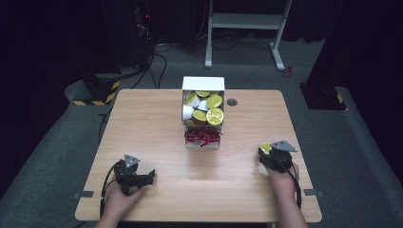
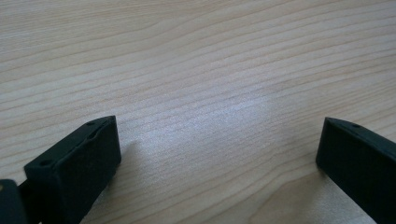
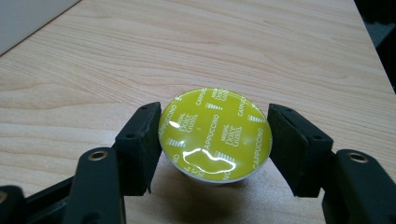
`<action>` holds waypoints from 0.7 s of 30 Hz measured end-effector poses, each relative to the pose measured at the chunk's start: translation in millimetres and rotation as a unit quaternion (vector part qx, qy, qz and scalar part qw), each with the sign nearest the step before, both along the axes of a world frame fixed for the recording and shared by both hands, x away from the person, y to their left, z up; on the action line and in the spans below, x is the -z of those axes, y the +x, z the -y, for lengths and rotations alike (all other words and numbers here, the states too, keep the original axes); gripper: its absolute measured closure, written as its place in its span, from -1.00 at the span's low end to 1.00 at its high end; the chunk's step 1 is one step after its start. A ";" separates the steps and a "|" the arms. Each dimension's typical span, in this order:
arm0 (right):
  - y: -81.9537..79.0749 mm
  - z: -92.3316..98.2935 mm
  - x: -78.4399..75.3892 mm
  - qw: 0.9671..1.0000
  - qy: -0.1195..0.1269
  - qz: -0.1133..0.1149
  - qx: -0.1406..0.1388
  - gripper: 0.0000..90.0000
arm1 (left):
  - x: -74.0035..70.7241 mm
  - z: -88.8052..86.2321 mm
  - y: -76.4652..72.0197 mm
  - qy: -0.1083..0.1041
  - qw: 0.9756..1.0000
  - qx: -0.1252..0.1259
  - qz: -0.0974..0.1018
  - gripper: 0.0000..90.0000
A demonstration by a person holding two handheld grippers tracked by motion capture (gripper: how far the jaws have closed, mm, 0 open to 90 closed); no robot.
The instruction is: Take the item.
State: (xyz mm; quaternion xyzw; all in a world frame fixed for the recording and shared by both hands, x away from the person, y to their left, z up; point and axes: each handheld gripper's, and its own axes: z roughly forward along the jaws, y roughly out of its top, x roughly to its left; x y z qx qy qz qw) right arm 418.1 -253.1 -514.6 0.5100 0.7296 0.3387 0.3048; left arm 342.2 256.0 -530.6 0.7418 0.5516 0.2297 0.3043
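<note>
In the high view, a yellow-lidded capsule [image 1: 265, 147] is seen held in the right gripper [image 1: 272, 154] near the right edge of the wooden tabletop [image 1: 161, 123], low over the wood and well apart from everything else. At the far middle of the tabletop a white box [image 1: 203, 83] is found, packed with more yellow-lidded and white capsules [image 1: 204, 107], and a small heap of red wrappers [image 1: 203, 136] is set against its near side; a dark round grommet [image 1: 232, 102] is let into the wood just to the right of the box. The left gripper [image 1: 142, 179] is kept at the near left corner, held by a hand [image 1: 119, 199], with bare wood between it and the box. In the left gripper view, the jaws are seen spread wide over plain wood grain, nothing being caught between them. In the right gripper view, the capsule [image 3: 215, 134] is pinched on both sides by the black jaws (its glossy lid is printed with "Cappuccino" lettering), and open tabletop lies beyond it, with a strip of the white box [image 3: 28, 16] showing at the upper left corner.
</note>
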 end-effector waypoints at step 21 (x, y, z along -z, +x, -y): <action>0.6 0.1 -0.1 1.000 0.027 -0.001 -0.002 -0.38 | 0.0 0.2 0.2 0.000 1.000 0.000 0.000 -0.99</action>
